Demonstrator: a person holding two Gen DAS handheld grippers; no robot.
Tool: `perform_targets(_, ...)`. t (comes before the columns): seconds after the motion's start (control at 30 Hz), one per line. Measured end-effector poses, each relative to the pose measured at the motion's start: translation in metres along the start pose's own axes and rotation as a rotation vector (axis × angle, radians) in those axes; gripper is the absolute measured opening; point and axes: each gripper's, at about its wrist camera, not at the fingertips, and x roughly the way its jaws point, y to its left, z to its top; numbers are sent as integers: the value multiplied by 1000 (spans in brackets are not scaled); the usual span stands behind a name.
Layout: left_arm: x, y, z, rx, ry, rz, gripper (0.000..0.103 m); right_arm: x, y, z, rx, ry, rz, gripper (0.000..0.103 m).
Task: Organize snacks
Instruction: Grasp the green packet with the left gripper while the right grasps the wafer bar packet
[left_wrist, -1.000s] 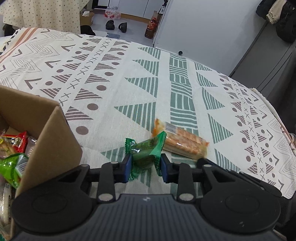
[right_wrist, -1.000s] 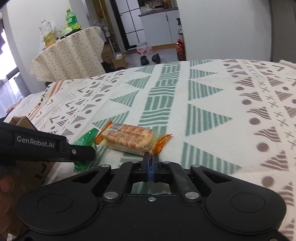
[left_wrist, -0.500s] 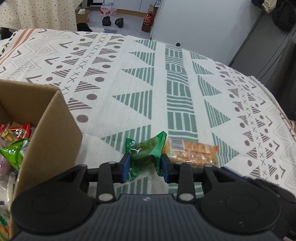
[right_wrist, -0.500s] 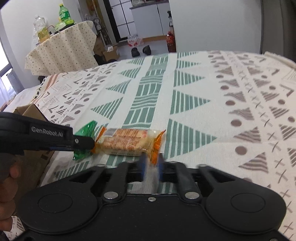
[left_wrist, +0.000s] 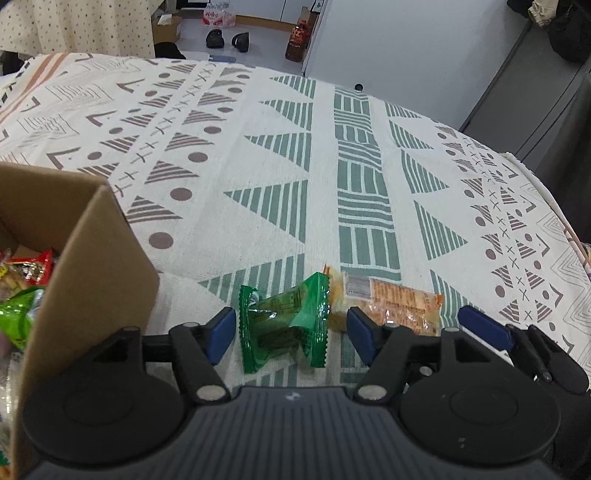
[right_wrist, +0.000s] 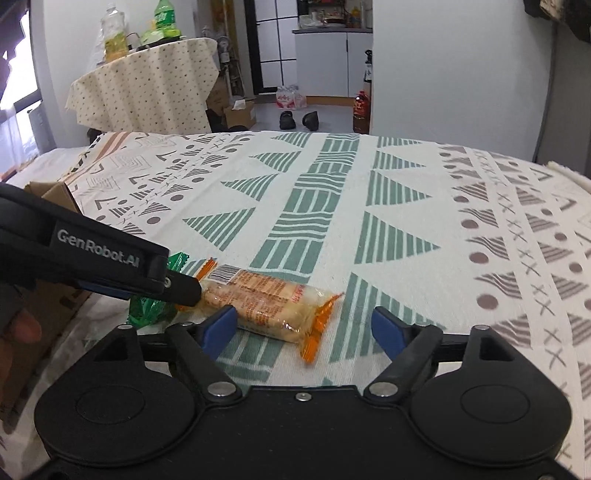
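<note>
Green wrapper (left_wrist: 284, 325), orange packet (right_wrist: 266, 306).

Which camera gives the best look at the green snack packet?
The left wrist view: the green snack packet lies whole between the open left gripper. The right wrist view shows only green edges behind that gripper's finger.

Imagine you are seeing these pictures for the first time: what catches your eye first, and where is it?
Two snack packets lie side by side on the patterned tablecloth: a green packet between the open fingers of the left hand-held gripper, and an orange-ended cracker packet before the open right hand-held gripper. A cardboard box holding snacks stands at the left.
</note>
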Motion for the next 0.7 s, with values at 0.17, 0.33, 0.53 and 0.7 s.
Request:
perform_targets(0.17,8,4,0,-24,10,-3,61,6,4,1,-23,-20,18,82)
perform_targets(0.33,8,9,3,-39,-3,4,38,12,7,3,-40,-44,30,83)
perform_targets(0.53,7,10,4,-37,-3,-11,36,17,9,4,-33,-57,72,72)
perform_targets(0.7,1,11,2,-40,-9,-19,36,15,2,2,11,-22,107,49)
